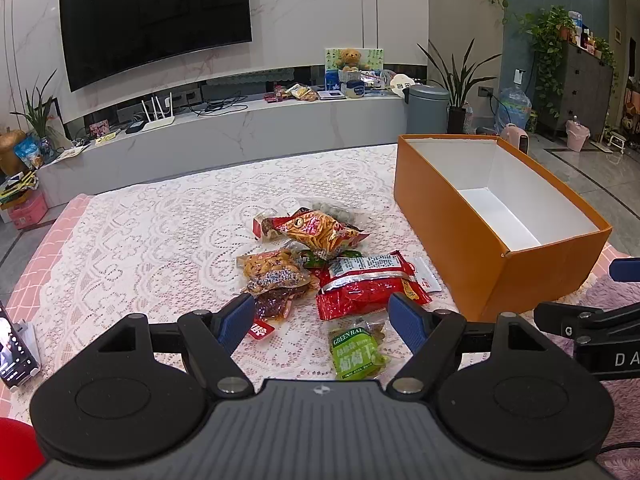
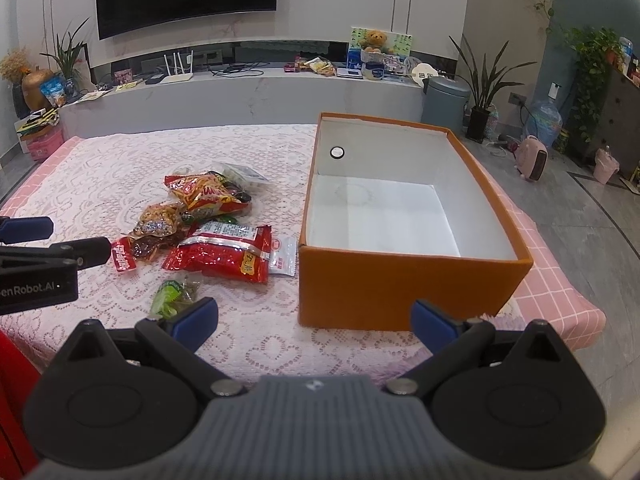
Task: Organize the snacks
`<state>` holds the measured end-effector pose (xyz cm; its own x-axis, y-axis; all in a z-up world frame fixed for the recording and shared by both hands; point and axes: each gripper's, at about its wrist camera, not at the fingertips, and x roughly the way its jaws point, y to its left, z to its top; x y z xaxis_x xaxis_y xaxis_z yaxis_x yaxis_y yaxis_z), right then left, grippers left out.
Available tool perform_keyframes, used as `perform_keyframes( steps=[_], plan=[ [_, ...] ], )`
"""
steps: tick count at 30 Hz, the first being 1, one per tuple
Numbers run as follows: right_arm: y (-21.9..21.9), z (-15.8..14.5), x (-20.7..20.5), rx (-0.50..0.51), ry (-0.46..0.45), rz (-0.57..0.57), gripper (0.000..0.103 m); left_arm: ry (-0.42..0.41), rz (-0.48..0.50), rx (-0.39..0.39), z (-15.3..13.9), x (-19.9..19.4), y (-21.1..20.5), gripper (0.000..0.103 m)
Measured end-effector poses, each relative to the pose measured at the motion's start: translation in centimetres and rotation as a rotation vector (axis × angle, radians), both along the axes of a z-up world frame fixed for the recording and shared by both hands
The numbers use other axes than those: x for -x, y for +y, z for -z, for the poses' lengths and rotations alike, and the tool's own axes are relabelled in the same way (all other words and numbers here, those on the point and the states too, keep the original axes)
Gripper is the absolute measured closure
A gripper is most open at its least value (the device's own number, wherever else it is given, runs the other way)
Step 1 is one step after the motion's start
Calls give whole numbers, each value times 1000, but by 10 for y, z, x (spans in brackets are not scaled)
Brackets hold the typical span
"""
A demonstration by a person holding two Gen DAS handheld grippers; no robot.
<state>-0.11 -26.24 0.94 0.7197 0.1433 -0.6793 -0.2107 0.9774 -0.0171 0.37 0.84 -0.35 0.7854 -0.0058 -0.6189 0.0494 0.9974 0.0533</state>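
Observation:
Several snack packets lie in a pile on the lace-covered table: a big red packet, an orange-red noodle snack bag, a brown packet and a small green packet. An orange box with a white, empty inside stands to the right. My left gripper is open above the near edge of the pile. My right gripper is open in front of the box, its left finger beside the green packet.
A phone on a stand sits at the table's left near corner. Behind the table runs a low TV counter with a router, cables and clutter. A grey bin and potted plants stand on the floor at the right.

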Motion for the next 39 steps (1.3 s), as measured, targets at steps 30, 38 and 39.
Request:
perform_keyframes(
  steps=[30,38,39],
  plan=[
    [-1,-1,4,11,1,9,3,-10,-6,8,-2,7,-1,13],
    [0,-2,6,15,3,8,3,-9,-5,9,-2,6,-1,14],
    [0,-2,6,16,2,7,3,-9,-5,10,-2,7,-1,14]
  ],
)
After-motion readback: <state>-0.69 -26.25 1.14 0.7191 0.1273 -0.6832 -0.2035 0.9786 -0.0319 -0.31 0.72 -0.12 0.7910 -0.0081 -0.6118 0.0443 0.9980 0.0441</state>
